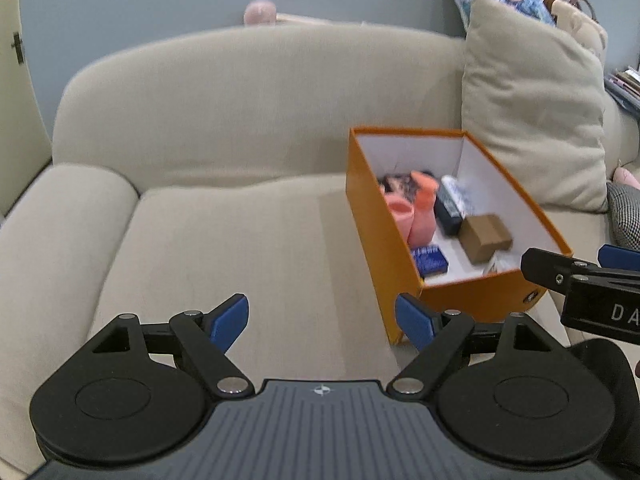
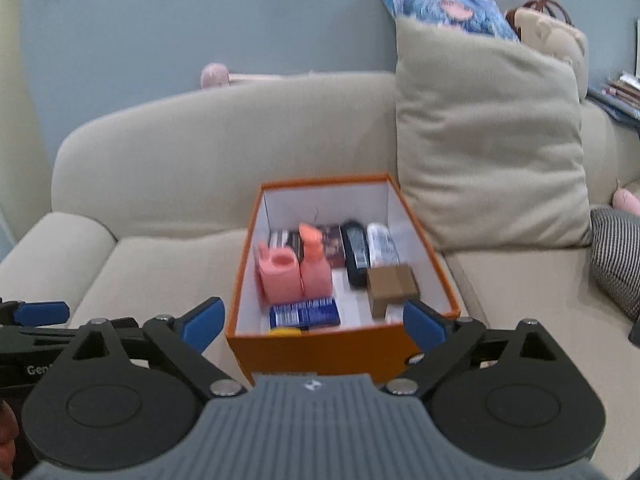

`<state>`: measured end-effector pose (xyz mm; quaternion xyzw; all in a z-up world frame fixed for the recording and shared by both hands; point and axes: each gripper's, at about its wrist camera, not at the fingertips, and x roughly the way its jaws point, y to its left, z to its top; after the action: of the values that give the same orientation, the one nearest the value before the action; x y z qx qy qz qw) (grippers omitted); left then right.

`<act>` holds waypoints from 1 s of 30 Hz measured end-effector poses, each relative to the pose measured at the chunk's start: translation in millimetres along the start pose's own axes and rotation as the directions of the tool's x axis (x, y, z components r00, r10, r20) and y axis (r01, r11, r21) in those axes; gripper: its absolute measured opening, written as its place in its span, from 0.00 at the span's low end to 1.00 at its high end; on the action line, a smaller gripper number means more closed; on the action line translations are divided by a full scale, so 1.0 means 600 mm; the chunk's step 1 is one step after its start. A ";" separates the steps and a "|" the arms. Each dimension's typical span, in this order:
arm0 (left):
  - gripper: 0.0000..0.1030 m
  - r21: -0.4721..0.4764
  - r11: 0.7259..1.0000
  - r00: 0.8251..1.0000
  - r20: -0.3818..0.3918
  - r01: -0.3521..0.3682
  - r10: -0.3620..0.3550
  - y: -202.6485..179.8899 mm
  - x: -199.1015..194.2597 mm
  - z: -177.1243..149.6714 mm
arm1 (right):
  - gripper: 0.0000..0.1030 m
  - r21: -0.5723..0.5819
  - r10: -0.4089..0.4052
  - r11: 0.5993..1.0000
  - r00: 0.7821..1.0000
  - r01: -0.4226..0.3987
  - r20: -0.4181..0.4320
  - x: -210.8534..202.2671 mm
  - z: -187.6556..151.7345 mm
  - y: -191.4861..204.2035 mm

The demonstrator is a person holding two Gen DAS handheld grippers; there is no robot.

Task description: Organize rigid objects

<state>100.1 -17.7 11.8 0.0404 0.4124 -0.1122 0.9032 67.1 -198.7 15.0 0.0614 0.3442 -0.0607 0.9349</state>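
Orange box [image 2: 320,344] is seen open on beige sofa [image 1: 240,240], packed with small items | left gripper [image 1: 322,322], right gripper [image 2: 314,322] are spread wide, nothing held | cardboard judged stiff, light; best gripped by opposite walls.

— What sort of place is this?
— A home living room: a beige sofa [image 2: 168,184] with a plain cushion [image 2: 488,148], a patterned pillow [image 2: 444,8] behind, against a grey-blue wall [image 2: 200,20].
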 end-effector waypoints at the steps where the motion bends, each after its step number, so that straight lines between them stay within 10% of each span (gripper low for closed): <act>1: 0.95 -0.002 1.000 1.000 -0.010 0.000 0.000 0.002 0.004 -0.002 | 0.93 -0.002 -0.004 1.000 1.000 0.004 -0.013 0.006 -0.002 0.001; 30: 0.95 0.019 1.000 0.998 -0.066 0.018 -0.017 -0.001 0.021 -0.012 | 0.93 -0.012 -0.032 0.999 0.993 0.030 -0.112 0.037 -0.026 0.002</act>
<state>102.3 -19.2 -2.4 0.0494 0.4411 -0.1226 0.8876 74.3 -196.6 -11.0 0.0543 0.3973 -0.0698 0.9134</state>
